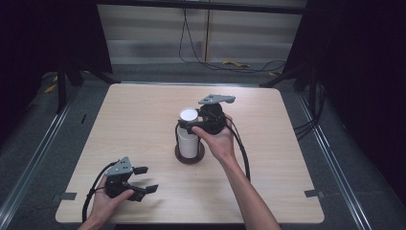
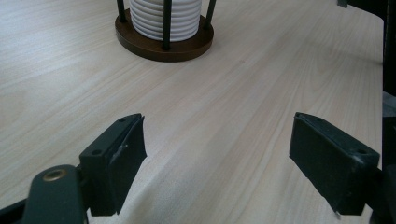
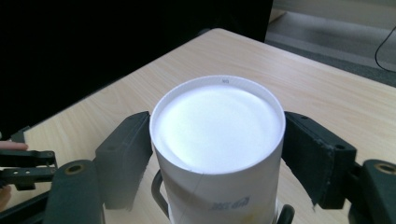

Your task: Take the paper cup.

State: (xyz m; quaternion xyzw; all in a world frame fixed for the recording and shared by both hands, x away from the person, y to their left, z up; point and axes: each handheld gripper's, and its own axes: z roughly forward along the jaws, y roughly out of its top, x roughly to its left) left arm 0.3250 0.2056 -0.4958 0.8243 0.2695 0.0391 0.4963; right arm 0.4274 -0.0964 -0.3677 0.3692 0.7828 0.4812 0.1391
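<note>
A light wooden table (image 1: 143, 115) seen from above, with a person's forearms reaching in from the near edge. Near the middle stands a stack of white paper cups (image 1: 188, 134), upside down, held in a round dark brown holder (image 1: 189, 155) with thin black upright posts.

The right gripper (image 1: 190, 125) is at the top of the stack. In the right gripper view, its two black jaws sit on either side of the topmost cup (image 3: 217, 140), both pads against the cup's wall just below its flat white base (the base faces up). The jaws are pressed onto the cup.

The left gripper (image 1: 146, 179) rests low near the front left part of the table, well apart from the stack, held in the person's left hand (image 1: 107, 201). Its jaws stand wide apart with nothing between them but bare tabletop. In the left gripper view, the ribbed rims of the stacked cups and the brown holder (image 2: 163, 44) appear farther off, straight ahead.
</note>
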